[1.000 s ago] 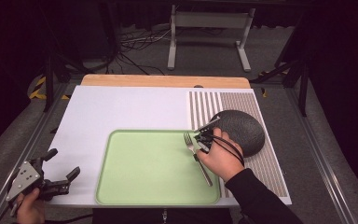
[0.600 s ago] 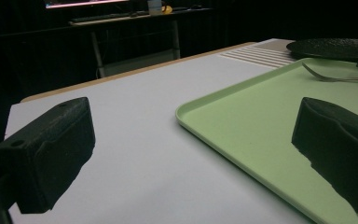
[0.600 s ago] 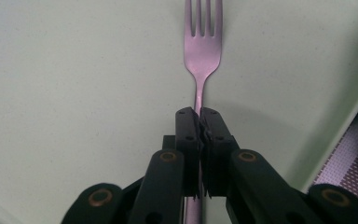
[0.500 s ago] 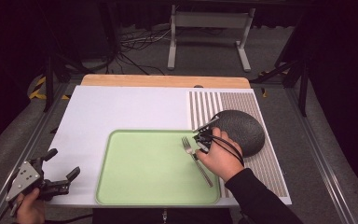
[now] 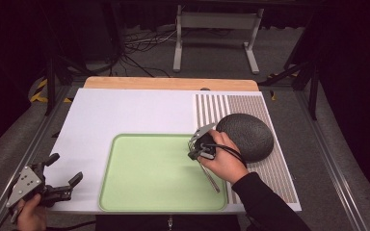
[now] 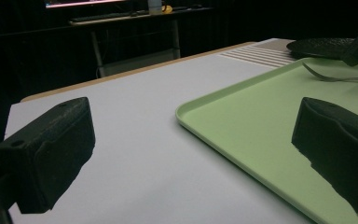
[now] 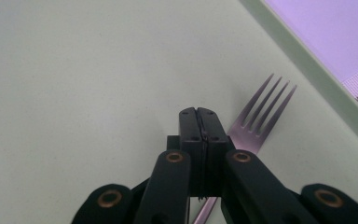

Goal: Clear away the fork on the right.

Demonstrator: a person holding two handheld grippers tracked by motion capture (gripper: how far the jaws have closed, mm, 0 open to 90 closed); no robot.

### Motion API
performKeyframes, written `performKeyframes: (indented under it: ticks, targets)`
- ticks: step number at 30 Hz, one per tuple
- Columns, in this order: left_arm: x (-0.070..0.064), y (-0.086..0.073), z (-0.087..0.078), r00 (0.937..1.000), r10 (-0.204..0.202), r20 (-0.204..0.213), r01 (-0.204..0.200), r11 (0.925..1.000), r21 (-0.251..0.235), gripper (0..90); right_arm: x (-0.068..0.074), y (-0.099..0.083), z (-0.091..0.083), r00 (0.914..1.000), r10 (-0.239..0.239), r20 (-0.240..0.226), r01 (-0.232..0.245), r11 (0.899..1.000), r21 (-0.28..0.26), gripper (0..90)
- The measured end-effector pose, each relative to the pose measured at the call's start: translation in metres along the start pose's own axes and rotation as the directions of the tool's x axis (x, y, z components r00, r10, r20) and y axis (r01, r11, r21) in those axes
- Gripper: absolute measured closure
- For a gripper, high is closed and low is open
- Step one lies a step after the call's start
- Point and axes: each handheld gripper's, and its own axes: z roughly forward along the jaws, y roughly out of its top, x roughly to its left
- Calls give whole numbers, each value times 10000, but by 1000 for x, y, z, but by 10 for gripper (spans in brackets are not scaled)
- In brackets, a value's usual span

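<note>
Pinching fork [image 7: 256, 116] on green tray [image 5: 139, 192] — right gripper [image 5: 196, 147]; dark bowl [image 5: 245, 135] just beside; left gripper [image 5: 62, 185] spread.

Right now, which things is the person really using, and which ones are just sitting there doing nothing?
In use:
- fork, lying on the tray
- green tray
- right gripper, fingers together above the fork's handle

Just sitting there:
- dark round plate on the striped mat
- left gripper, fingers apart, off to the tray's left
</note>
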Motion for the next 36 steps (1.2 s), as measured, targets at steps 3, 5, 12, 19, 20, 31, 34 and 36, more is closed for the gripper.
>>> performKeyframes:
  ticks: [3, 5, 12, 19, 20, 31, 34, 36]
  targets:
    - [0, 0, 0, 10000, -32, 6, 32, 10000, 16, 0, -2, -1, 8, 9996, -285, -20, 286, 9996, 70, 899]
    - [0, 0, 0, 10000, -39, 12, 39, 10000, 8, 0, -4, -2, 13, 9994, -355, -15, 356, 9993, 132, 899]
    - [0, 0, 0, 10000, -40, 8, 40, 10000, 27, 0, -5, -7, 25, 9992, -348, 179, 339, 9983, 475, 899]
    - [0, 0, 0, 10000, -50, 5, 50, 10000, 12, 0, -7, -8, 28, 9990, -367, 265, 353, 9981, 498, 900]
    - [0, 0, 0, 10000, -47, 2, 47, 10000, 31, 0, -7, -7, 28, 9988, -393, 298, 377, 9980, 510, 899]
    - [0, 0, 0, 10000, -37, 14, 37, 10000, 39, 0, -13, -10, 25, 9975, -236, 673, 192, 9977, 643, 900]
    - [0, 0, 0, 10000, -46, 19, 45, 10000, 48, 0, -17, -13, 23, 9969, -126, 772, 76, 9979, 651, 899]
    - [0, 0, 0, 10000, -35, 1, 35, 10000, 13, 0, -19, -14, 22, 9964, -48, 842, -11, 9976, 699, 900]
